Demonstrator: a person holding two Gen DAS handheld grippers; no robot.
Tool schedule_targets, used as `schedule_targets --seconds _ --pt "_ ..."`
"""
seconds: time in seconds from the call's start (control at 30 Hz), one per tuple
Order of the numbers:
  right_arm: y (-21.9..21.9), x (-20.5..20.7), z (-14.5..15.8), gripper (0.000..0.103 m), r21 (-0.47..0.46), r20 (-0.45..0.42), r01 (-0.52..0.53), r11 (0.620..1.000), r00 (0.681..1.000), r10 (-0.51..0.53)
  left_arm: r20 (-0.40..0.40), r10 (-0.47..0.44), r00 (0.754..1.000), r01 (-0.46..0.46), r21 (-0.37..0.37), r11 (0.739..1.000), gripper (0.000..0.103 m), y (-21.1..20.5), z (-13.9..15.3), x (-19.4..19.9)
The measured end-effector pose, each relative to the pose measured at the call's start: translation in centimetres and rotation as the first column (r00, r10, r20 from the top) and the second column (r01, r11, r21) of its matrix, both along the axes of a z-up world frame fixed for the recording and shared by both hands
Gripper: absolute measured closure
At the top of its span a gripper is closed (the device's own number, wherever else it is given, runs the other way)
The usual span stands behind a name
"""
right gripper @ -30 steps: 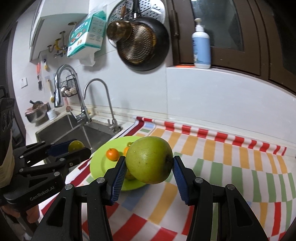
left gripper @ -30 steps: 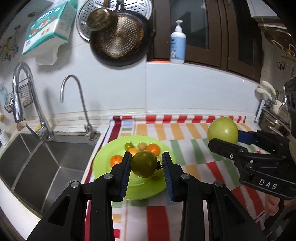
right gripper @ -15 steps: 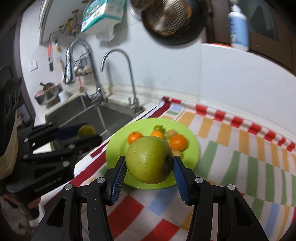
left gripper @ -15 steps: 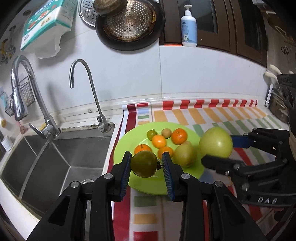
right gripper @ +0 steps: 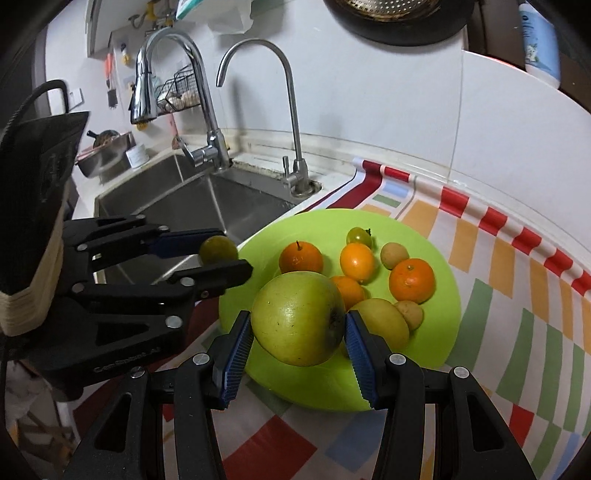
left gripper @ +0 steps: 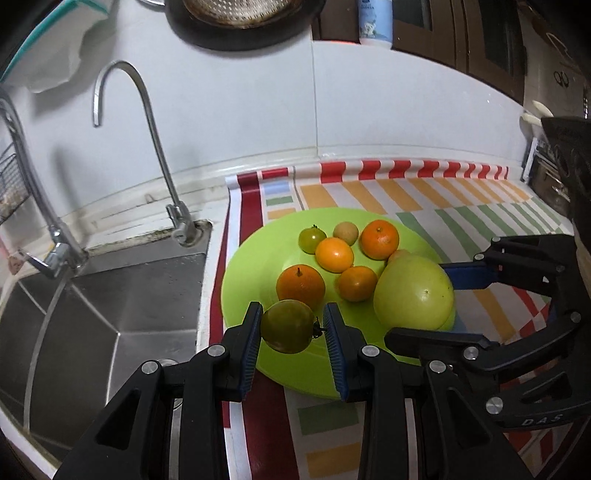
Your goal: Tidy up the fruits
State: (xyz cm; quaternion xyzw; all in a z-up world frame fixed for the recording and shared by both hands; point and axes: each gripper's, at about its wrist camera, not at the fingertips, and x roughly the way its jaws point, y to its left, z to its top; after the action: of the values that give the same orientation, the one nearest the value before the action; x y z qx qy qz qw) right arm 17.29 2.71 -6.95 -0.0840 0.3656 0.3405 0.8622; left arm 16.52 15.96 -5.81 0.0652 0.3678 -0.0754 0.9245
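My left gripper is shut on a small dark-green tomato, held over the near left rim of a lime-green plate. My right gripper is shut on a large green apple, just above the plate's near side. In the left wrist view the apple hangs at the plate's right edge. On the plate lie several oranges, a small green tomato, a tan round fruit and a yellow-green fruit. The left gripper with its tomato shows at the plate's left edge.
The plate sits on a striped red, orange and green mat on the counter. A steel sink with two faucets lies left of it. A dark pan and a soap bottle are up on the wall.
Both grippers have come down and forward toward the plate with their fruit still gripped; the plate now looks larger and closer, and the apple hangs close to the fruit on the plate.
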Motion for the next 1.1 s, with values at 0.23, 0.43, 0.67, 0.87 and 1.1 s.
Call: schedule_targets --seconds 0.23,0.43,0.67,0.87,1.1 --pt "0.1 0.6 -0.2 0.045 -0.006 -0.002 0.026 1.0 1.0 -0.026 0.004 0.009 1.0 -0.009 -0.005 1.0 0.061 0.3 -0.3 0.7" --pt "-1.2 -0.1 1.2 0.044 -0.002 0.082 0.097 0.995 0.992 -0.096 0.011 0.052 0.999 -0.052 -0.003 0.999 0.061 0.2 0.4 -0.3" --pt "-3.8 -1.6 2.5 0.043 0.042 0.087 0.151 0.988 0.984 -0.154 0.039 0.112 0.993 -0.111 -0.025 0.994 0.055 -1.0 2.2 -2.9" --pt "-6.2 -3.7 3.5 0.034 0.062 0.113 0.214 0.975 0.969 -0.22 0.051 0.127 0.991 -0.126 -0.026 0.992 0.049 -2.8 3.2 -5.2" --pt "-9.4 -6.3 4.8 0.024 0.078 0.143 0.311 0.947 0.937 -0.319 0.079 0.145 0.986 -0.142 -0.034 0.989 0.04 -4.8 4.5 -7.5"
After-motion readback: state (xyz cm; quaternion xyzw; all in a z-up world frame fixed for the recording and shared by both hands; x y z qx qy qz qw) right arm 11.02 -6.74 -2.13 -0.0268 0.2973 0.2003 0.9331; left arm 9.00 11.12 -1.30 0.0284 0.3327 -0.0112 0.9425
